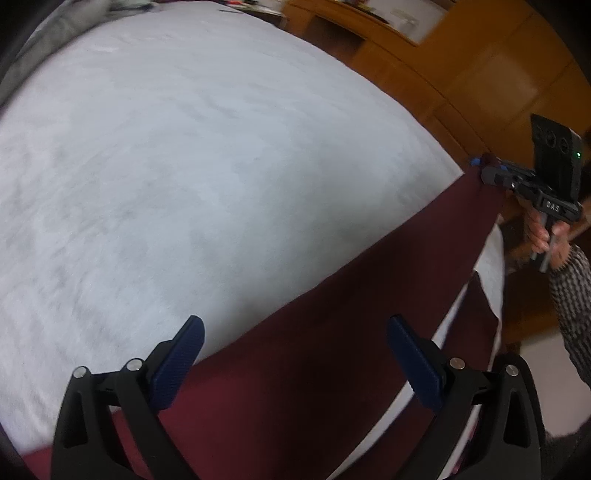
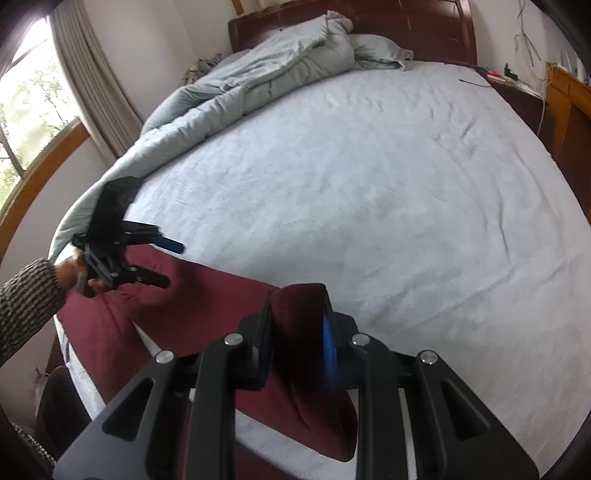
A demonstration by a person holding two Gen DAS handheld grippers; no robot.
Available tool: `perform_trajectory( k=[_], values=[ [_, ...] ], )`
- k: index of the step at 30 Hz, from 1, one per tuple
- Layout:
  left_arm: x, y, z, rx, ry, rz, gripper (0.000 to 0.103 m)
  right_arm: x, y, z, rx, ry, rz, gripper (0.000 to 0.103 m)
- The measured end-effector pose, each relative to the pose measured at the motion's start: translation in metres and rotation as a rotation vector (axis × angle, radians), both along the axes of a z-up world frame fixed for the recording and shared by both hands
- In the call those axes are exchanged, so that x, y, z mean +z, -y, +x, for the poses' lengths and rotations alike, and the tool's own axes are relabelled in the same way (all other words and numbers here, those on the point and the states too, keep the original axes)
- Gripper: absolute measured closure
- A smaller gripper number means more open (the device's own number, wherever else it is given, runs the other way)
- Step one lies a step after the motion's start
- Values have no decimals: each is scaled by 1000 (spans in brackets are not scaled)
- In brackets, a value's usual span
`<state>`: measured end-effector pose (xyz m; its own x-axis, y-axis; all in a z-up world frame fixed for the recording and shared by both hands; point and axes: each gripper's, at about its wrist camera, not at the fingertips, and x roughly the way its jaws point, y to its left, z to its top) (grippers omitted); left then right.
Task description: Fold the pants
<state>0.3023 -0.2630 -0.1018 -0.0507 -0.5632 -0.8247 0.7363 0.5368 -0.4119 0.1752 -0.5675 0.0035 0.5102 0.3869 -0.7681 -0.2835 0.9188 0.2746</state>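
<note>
"DAS" marks the right gripper [image 1: 480, 164], pinching 1 maroon pants [image 1: 332, 332]; the left gripper [image 1: 295, 354] gapes wide.

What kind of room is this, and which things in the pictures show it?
Most likely a home bedroom. A wide bed with a dark wooden headboard fills the view, a grey duvet lies bunched along one side, and a curtained window sits beside it.
</note>
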Motion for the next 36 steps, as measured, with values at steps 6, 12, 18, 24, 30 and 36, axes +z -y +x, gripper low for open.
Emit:
perform_trajectory(
  k=[6, 12, 18, 24, 30, 36],
  values=[
    [-13, 12, 9, -103, -72, 28, 4, 11, -1, -9, 39, 41, 17, 82],
    [-18, 1, 15, -66, -267, -13, 12, 18, 5, -14, 14, 63, 36, 82],
    [20, -11, -10, 46, -67, -2, 79, 16, 8, -23, -35, 77, 24, 82],
    [83, -19, -109, 132, 232, 50, 81, 15, 10, -61, -61, 103, 14, 80],
    [63, -16, -200, 116, 282, 139, 81, -29, -1, -129, -55, 8, -47, 79],
    [20, -13, -254, 126, 292, 236, 81, -73, -8, -185, -70, -105, -62, 65]
  ],
)
